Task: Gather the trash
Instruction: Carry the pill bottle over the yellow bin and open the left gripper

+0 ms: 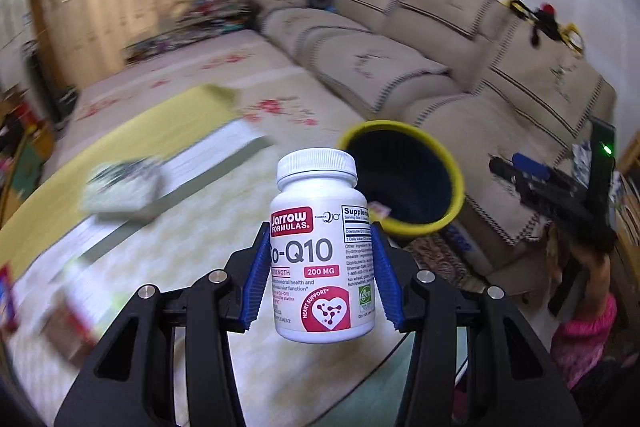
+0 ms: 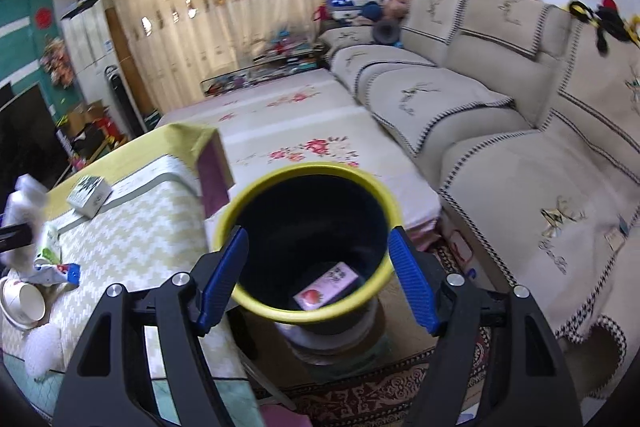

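My left gripper (image 1: 319, 227) is shut on a white supplement bottle (image 1: 322, 247), which stands upright between the blue pads, above the table. Just beyond it on the right is a dark bin with a yellow rim (image 1: 420, 229). In the right wrist view the same bin (image 2: 240, 291) fills the centre, with a pink carton (image 2: 326, 285) lying at its bottom. My right gripper (image 2: 318, 239) is open and empty; it points down at the bin's mouth, and the rim lies farther off than its fingertips. The left gripper and its bottle (image 2: 24, 195) show blurred at the left edge.
A table with a zigzag cloth (image 2: 132, 227) bears a small box (image 2: 89, 195), paper cups (image 2: 24, 301) and crumpled wrappers (image 2: 52, 263). A beige sofa (image 2: 500, 147) runs along the right, with a floral-covered bench (image 2: 288, 123) in front of it. A pink sleeve (image 1: 584, 331) holds the right gripper (image 1: 504, 163).
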`<state>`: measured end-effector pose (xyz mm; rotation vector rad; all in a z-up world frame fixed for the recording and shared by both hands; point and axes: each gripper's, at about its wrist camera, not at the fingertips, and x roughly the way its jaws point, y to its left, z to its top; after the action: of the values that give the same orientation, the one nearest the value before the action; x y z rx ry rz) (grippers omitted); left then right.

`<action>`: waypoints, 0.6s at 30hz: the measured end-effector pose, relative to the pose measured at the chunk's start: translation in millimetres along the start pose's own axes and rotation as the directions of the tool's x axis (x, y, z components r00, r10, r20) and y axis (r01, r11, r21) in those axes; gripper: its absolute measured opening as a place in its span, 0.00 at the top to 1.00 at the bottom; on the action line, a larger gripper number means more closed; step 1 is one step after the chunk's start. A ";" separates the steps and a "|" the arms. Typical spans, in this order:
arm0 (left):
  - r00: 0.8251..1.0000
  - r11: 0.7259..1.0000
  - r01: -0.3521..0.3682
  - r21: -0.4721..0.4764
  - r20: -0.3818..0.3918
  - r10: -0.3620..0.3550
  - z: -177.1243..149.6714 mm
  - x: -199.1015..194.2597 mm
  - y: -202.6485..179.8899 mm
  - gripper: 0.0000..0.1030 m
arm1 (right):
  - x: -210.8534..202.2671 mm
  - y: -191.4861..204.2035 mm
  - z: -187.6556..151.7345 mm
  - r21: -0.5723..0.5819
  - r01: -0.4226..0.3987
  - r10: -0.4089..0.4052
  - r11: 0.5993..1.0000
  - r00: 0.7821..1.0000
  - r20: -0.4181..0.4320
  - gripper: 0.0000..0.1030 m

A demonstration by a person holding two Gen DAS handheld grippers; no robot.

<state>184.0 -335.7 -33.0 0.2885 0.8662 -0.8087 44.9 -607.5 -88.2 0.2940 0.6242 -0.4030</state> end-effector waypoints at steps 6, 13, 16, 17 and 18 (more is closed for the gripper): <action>0.993 0.995 0.078 0.059 -0.089 -0.072 51.1 101.2 -67.6 0.54 | -2.1 -38.5 -9.2 0.059 0.015 -0.015 0.998 1.000 -0.004 0.33; 0.982 0.994 0.092 0.062 -0.172 -0.080 78.1 198.7 -106.0 0.53 | 4.1 -65.8 -16.0 0.103 0.033 -0.030 0.994 0.999 -0.028 0.31; 0.985 0.996 0.077 0.055 -0.158 -0.068 83.9 219.7 -108.2 0.47 | 4.9 -71.1 -17.3 0.115 0.033 -0.030 0.993 0.999 -0.030 0.30; 0.987 0.996 0.071 0.052 -0.151 -0.062 84.9 220.2 -108.8 0.43 | 4.9 -71.0 -17.6 0.116 0.030 -0.027 0.993 0.999 -0.030 0.30; 0.989 0.997 0.069 0.046 -0.137 -0.062 86.7 216.8 -109.7 0.42 | 4.5 -70.2 -17.9 0.116 0.028 -0.025 0.993 0.999 -0.030 0.30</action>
<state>235.0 -566.9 -135.6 0.3641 0.9881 -0.8804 7.7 -663.8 -115.0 0.4035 0.6341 -0.4625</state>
